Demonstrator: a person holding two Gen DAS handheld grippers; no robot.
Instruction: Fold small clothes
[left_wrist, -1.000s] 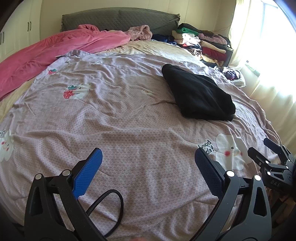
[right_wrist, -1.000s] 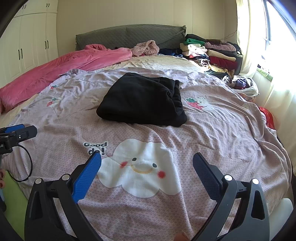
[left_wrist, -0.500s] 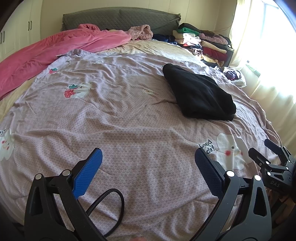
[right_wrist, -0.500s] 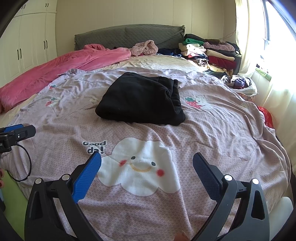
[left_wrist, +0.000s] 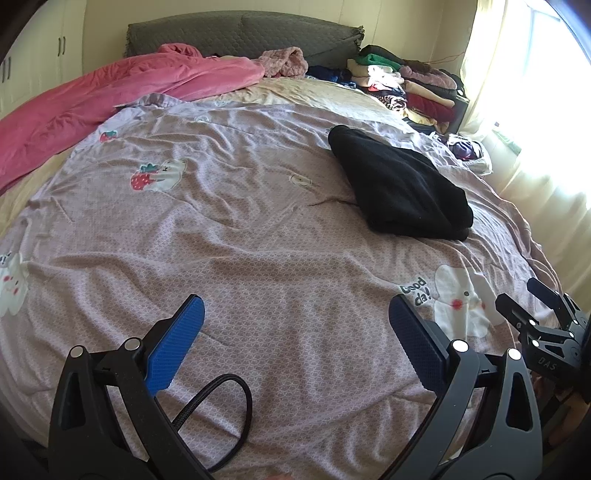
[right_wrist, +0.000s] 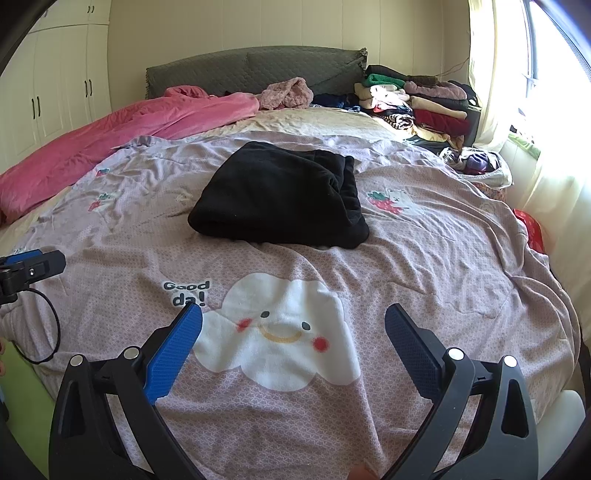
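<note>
The left gripper (left_wrist: 295, 328) has its blue fingers (left_wrist: 173, 347) wide apart and holds nothing. The right gripper (right_wrist: 293, 328) is the same, wide apart and empty, low over the white cloud picture (right_wrist: 277, 332) on the purple blanket (right_wrist: 443, 258).

A bit farther up the bed lies the black garment (right_wrist: 277, 192). It looks like it is already folded into a thick bundle, apart from both grippers.

If it needs one more fold, I think it is best to pinch the two near corners, one with each gripper, and lift them evenly.

Way at the back is a pile of folded clothes (right_wrist: 417, 103).
</note>
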